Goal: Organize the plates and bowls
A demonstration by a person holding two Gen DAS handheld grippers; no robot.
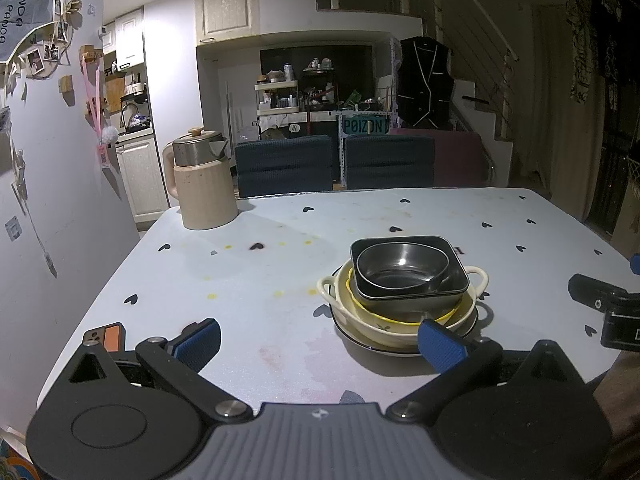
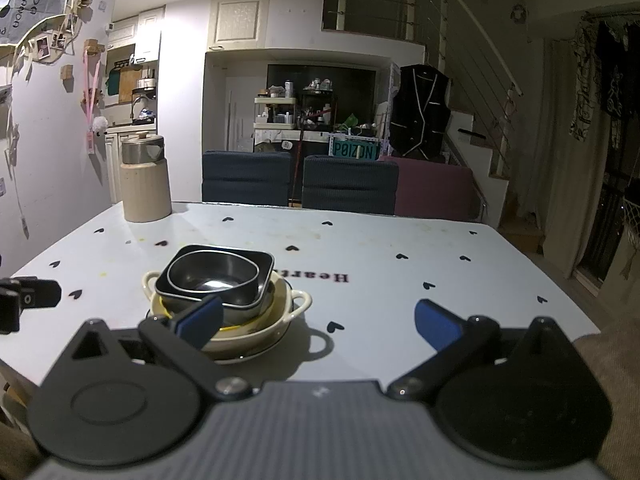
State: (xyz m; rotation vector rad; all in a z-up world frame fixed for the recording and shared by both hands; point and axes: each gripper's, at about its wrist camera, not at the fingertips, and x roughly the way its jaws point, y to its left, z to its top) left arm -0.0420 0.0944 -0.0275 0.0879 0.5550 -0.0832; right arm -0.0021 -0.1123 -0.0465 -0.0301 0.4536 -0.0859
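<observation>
One stack of dishes stands on the table. A steel bowl [image 1: 402, 266] [image 2: 214, 274] nests in a black square bowl [image 1: 456, 258] [image 2: 264, 264]. Under them sit a yellow-rimmed dish [image 1: 362, 304], a cream two-handled bowl [image 1: 478, 278] [image 2: 296, 300] and a dark-rimmed white plate [image 1: 360, 340] at the bottom. My left gripper [image 1: 318, 344] is open, low at the near edge, its right finger in front of the stack. My right gripper [image 2: 320, 320] is open with nothing held; its left finger overlaps the stack's near side.
A beige kettle [image 1: 204, 184] [image 2: 144, 178] stands at the table's far left corner. The light tablecloth [image 1: 260, 280] with black hearts covers the table. Two dark chairs [image 1: 284, 164] and a maroon one [image 2: 434, 188] line the far edge. A wall is close on the left.
</observation>
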